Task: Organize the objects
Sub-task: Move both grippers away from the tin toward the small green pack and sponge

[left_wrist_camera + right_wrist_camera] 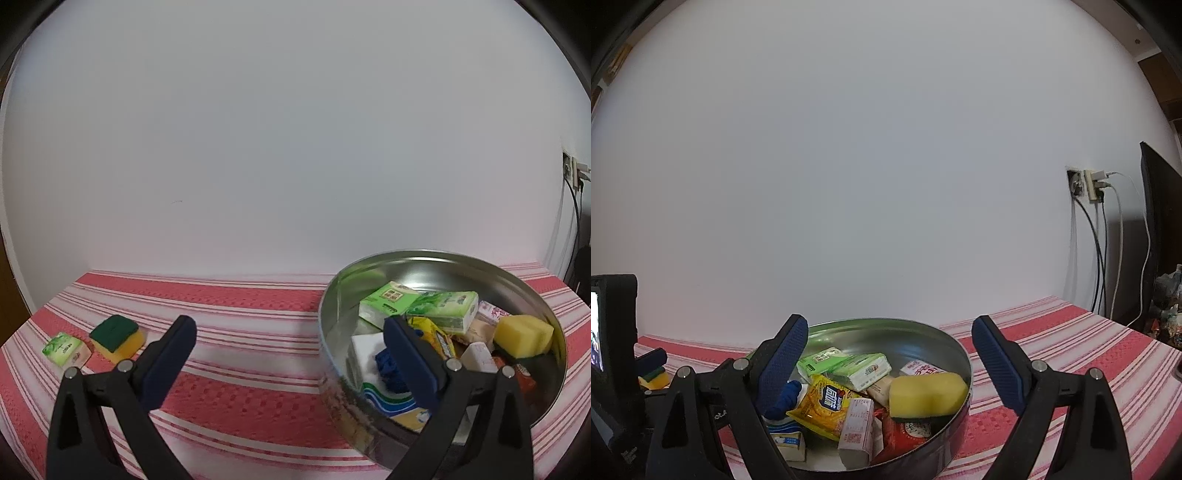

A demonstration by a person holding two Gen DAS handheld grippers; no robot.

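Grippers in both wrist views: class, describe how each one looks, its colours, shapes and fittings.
Left gripper and right gripper match: black angular plastic arms with triangular cut-outs and round silver pivot pins, carrying flat dark blue fingers with a finely ribbed, grippy face. No cables or sleeves show.

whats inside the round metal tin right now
In the round metal tin: two green tissue packs, a yellow sponge, a yellow snack bag, a blue item and small cartons. Whatever lies beneath the pile is covered.
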